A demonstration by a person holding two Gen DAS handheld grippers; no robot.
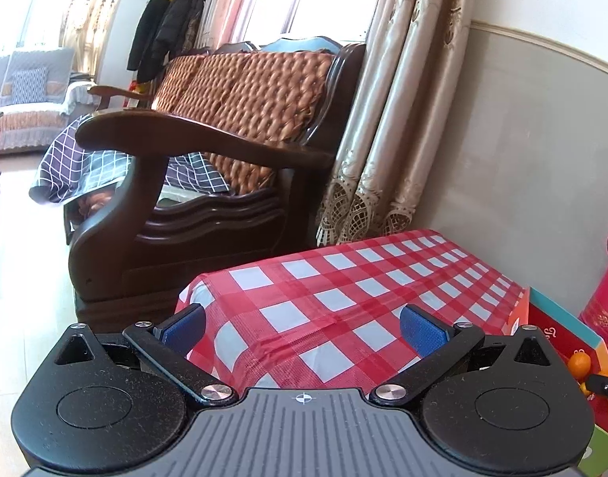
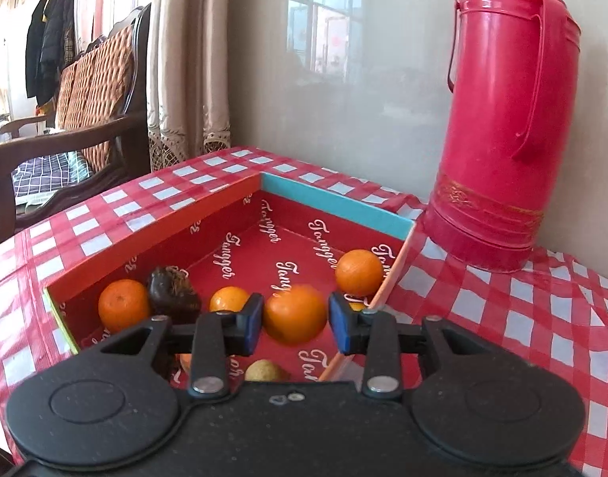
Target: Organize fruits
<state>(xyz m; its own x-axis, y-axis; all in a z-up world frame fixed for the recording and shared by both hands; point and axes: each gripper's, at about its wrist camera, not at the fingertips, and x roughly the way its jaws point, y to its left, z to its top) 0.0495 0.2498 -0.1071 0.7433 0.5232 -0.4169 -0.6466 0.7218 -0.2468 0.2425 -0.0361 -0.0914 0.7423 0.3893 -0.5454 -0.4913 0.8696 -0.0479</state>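
Right wrist view: the right gripper hangs over an open red box printed with white script. An orange, slightly blurred, sits between the blue pads; a narrow gap shows at the right pad, so the pads do not appear to press on it, and whether the fruit rests on the box floor cannot be told. Inside the box lie three more oranges, one at the left wall, one behind the left finger and one at the right wall, plus a dark brown fruit touching the left orange and a pale yellowish fruit near the gripper body. The box stands on a red-and-white checked tablecloth; a tall red thermos stands just beside its far right corner. Left wrist view: the left gripper has its jaws wide apart with nothing between them, above bare tablecloth beside a wooden sofa.
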